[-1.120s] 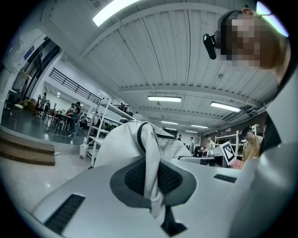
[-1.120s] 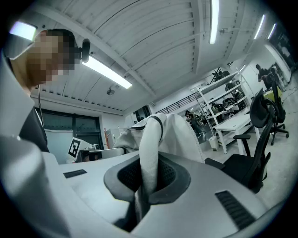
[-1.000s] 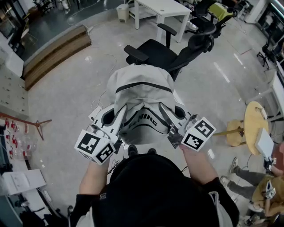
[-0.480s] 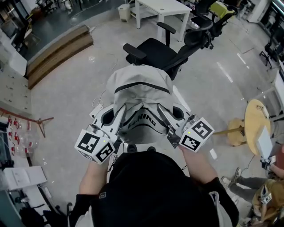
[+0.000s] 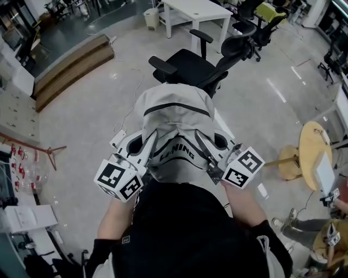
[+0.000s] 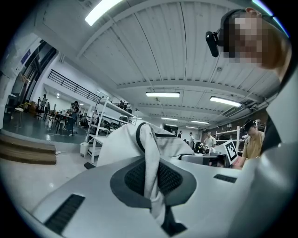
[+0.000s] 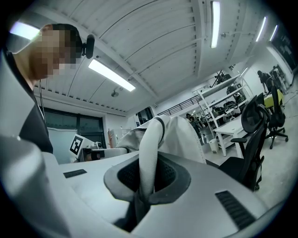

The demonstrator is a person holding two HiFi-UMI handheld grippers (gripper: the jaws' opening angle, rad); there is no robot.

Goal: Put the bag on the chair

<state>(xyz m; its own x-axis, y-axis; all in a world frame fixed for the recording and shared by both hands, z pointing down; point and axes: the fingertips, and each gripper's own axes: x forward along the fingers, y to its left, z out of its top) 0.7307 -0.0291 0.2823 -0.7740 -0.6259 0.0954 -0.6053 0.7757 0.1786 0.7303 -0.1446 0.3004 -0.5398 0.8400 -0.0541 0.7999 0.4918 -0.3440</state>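
Here, you are holding up a grey backpack, left gripper clamping its left strap, right gripper clamping its right strap, black office chair just beyond.

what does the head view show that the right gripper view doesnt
Only the head view: both grippers at once, the left gripper and the right gripper, one at each side of the bag, plus the wooden steps and a round table.
Only the right gripper view: the ceiling lights and, close up, the strap pinched between its jaws.
Both: the grey bag held up, the black chair beyond it and the white table.
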